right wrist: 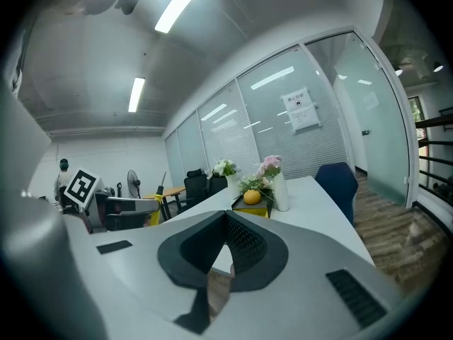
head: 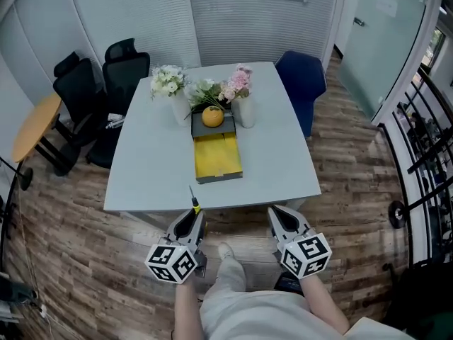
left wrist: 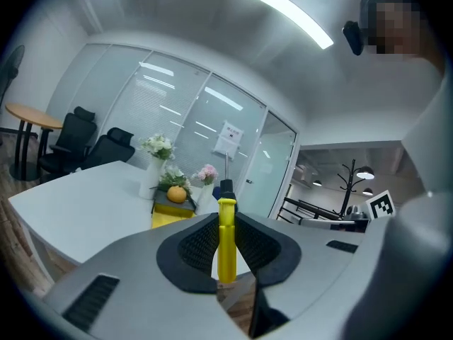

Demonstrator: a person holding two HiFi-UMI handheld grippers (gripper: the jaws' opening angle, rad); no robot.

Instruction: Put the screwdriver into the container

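The screwdriver [head: 194, 204] [left wrist: 226, 243] is pinched by its yellow handle between the jaws of the left gripper [head: 192, 216] [left wrist: 226, 246]. It is held just off the near edge of the white desk [head: 148, 161], left of that edge's middle, with its dark shaft pointed toward the desk. The right gripper [head: 280, 215] [right wrist: 226, 243] is held beside it, off the same edge, its jaws pressed together with nothing between them. The yellow container [head: 218, 160] is set lengthwise at the desk's middle, well apart from the screwdriver. An orange fruit [head: 212, 117] is seen at its far end, between two flower vases [head: 178, 109].
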